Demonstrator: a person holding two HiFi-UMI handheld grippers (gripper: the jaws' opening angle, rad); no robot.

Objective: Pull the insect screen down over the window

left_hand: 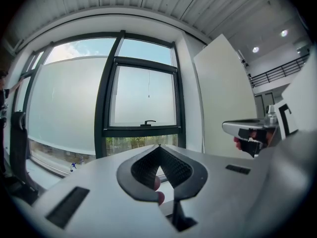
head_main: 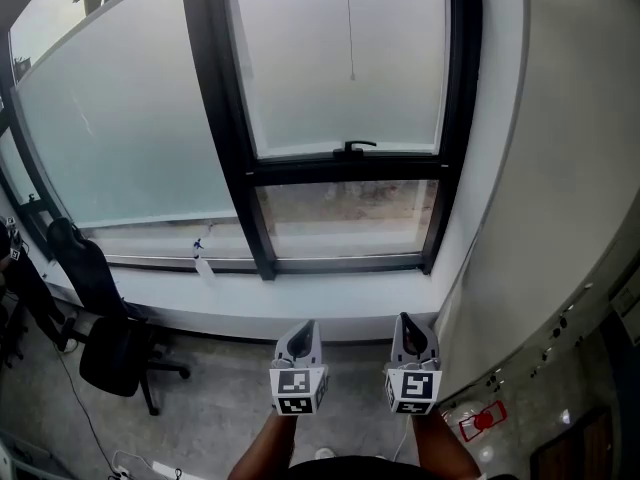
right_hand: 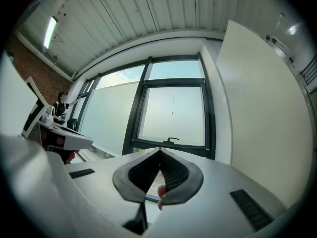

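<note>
A black-framed window (head_main: 345, 118) fills the wall ahead. Its upper pane looks frosted grey, with a thin pull cord (head_main: 350, 38) hanging down the middle and a black handle (head_main: 355, 148) on the crossbar. The lower pane (head_main: 345, 206) is clear and shows outdoors. My left gripper (head_main: 303, 328) and right gripper (head_main: 408, 321) are held side by side below the sill, well short of the window, both shut and holding nothing. The left gripper view shows its jaws (left_hand: 159, 146) meeting at the tips, pointing at the window (left_hand: 143, 95). In the right gripper view the jaws (right_hand: 159, 150) are likewise together, with the cord (right_hand: 173, 103) above them.
A white sill (head_main: 300, 293) runs under the window with a small spray bottle (head_main: 203, 260) on it. A black office chair (head_main: 110, 338) stands at the left. A white wall panel (head_main: 540, 188) rises close on the right. A person (right_hand: 62, 103) is far off to the left.
</note>
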